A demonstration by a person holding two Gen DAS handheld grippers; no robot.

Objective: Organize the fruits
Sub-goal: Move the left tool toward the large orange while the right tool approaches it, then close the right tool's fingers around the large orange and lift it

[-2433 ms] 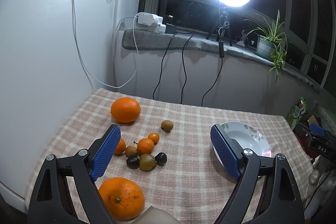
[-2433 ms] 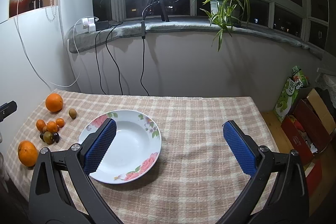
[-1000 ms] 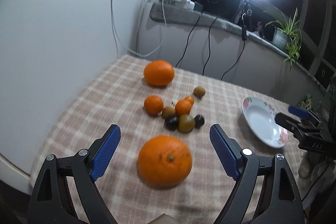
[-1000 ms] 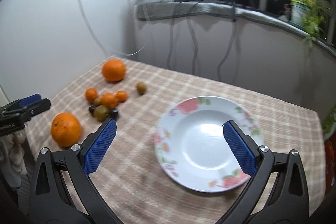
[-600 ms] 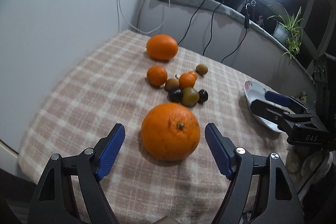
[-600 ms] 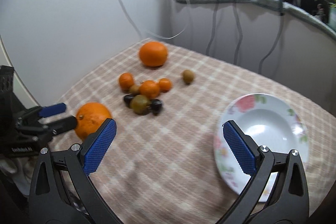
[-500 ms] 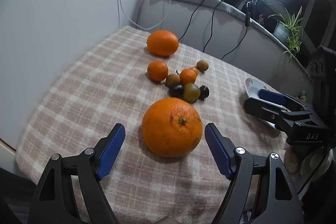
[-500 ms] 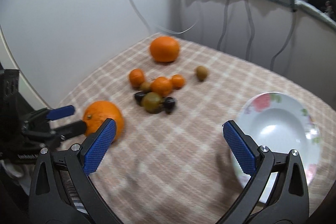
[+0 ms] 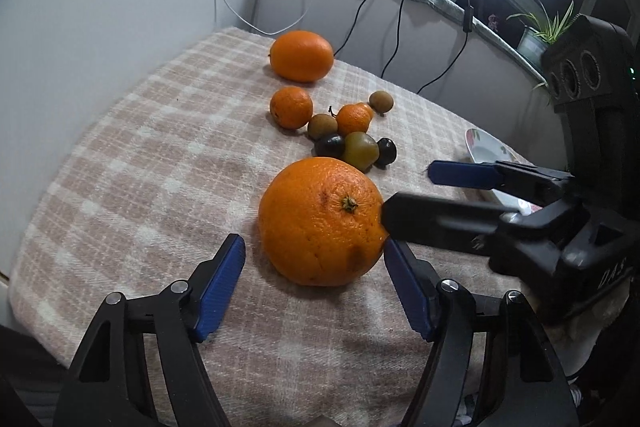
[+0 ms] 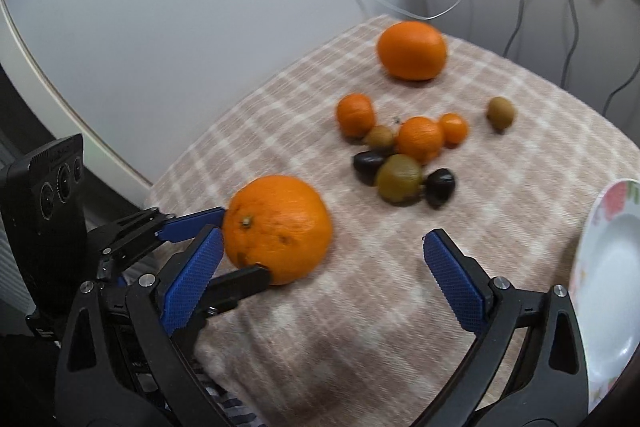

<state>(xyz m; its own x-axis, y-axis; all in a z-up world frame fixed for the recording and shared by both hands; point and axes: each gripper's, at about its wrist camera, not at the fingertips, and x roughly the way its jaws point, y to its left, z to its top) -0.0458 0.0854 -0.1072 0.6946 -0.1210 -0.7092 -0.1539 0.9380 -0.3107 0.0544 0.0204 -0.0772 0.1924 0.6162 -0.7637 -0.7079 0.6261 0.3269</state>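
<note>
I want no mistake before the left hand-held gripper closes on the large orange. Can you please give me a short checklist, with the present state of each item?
1. Large orange sits between the fingers of the left hand-held gripper: ok.
2. Left jaws open wider than the orange: ok.
3. Right hand-held gripper stays clear of the grasp: not ok, one finger reaches to the orange's side; contact cannot be told.
4. Small fruits lie apart from the orange: ok.
5. Plate is free to receive fruit: ok for the visible part; the rest is out of view.
</note>
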